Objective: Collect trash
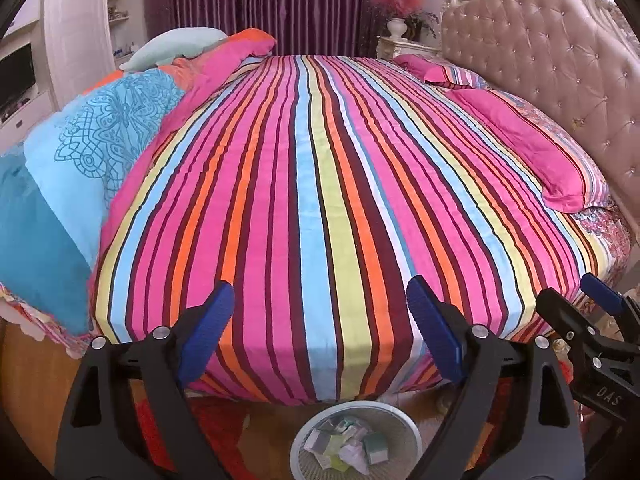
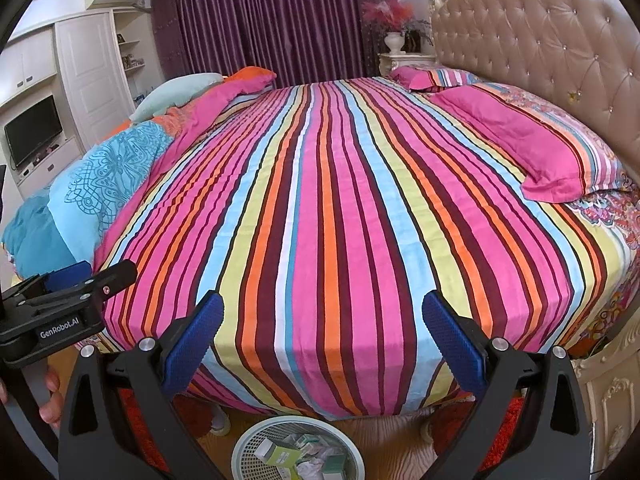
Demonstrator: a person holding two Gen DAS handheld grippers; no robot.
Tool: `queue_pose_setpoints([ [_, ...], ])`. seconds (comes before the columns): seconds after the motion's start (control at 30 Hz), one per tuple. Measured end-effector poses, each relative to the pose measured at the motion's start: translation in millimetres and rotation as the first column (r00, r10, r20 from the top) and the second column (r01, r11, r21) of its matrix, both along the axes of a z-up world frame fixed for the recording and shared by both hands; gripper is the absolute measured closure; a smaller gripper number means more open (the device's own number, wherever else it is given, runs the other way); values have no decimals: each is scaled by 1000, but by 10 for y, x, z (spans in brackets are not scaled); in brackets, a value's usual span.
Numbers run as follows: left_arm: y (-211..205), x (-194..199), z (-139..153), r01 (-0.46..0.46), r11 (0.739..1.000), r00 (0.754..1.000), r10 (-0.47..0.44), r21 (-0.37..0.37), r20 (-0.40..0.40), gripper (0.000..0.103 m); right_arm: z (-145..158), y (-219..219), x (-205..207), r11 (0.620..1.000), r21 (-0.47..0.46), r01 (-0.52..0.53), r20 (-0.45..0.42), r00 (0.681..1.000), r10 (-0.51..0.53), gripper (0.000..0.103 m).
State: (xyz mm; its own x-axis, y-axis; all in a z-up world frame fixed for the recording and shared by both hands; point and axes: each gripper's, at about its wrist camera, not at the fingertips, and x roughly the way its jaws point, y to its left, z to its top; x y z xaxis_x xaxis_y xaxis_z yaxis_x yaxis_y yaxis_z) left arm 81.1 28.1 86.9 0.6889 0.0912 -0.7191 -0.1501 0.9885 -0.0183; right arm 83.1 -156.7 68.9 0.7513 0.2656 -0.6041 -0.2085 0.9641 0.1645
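A white mesh waste basket [image 1: 308, 432] [image 2: 246, 444] stands on the floor at the foot of the bed, holding small boxes and crumpled paper [image 1: 344, 446] [image 2: 296, 456]. My left gripper [image 1: 320, 300] hangs open above it, nothing between its blue pads [image 1: 212, 312]. My right gripper [image 2: 320, 316] is also open and empty, over the same basket. In the left wrist view the right gripper [image 1: 592, 304] shows at the right edge. In the right wrist view the left gripper [image 2: 80, 280] shows at the left edge.
The bed [image 1: 320, 184] [image 2: 340, 200] with a bright striped sheet fills both views. Pink pillows [image 1: 532, 148] lie by the padded headboard [image 1: 552, 60]. A blue duvet [image 1: 80, 160] is heaped on the left. A red rug [image 2: 516, 428] and wood floor lie below.
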Motion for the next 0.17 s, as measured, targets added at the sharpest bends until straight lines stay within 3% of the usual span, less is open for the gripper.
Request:
queue_pose_setpoints([
  [0.17,-12,-44,15,0,1000,1000,0,0,-1,17,24,9,-23,1000,-4,-1,6,1000,1,8],
])
